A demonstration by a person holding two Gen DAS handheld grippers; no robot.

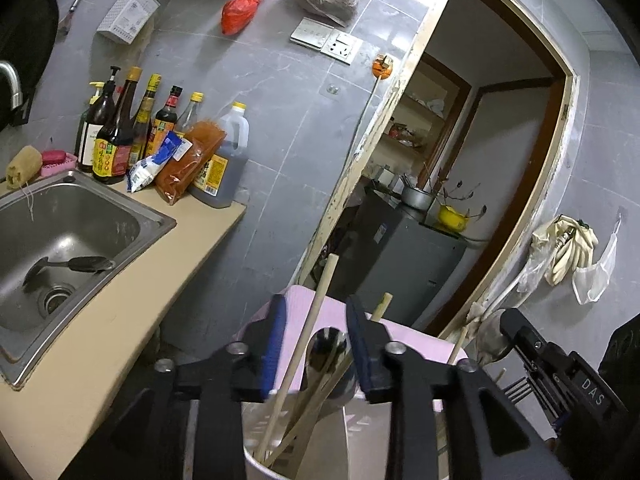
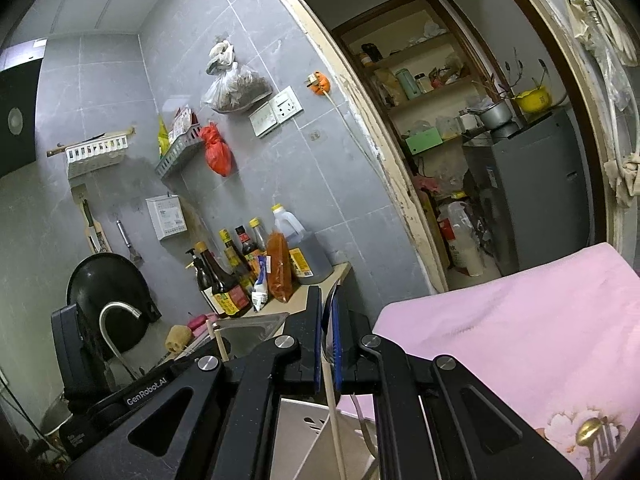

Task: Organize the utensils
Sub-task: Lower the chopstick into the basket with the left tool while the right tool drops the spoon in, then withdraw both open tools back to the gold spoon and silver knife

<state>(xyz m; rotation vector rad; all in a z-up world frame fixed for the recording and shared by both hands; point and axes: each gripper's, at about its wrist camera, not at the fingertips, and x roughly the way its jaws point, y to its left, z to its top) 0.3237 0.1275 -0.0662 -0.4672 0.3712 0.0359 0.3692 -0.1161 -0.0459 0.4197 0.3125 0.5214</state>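
A metal spoon (image 1: 325, 354) and chopsticks (image 1: 308, 344) stand in the white holder (image 1: 260, 462) just below my left gripper (image 1: 316, 344), jaws parted around them (pads not pressing). My right gripper (image 2: 329, 344) pinches one chopstick (image 2: 334, 408).

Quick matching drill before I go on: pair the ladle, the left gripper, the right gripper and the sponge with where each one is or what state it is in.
Things:
1. ladle
2. left gripper
3. right gripper
4. sponge

Places or states:
A. fingers apart over the white holder, a spoon and chopsticks between them
B. lying in the sink
C. on the counter at the sink's far corner, beside the pink soap dish
D. closed on a chopstick

Pairs: 1-B, 2-A, 3-D, 4-C
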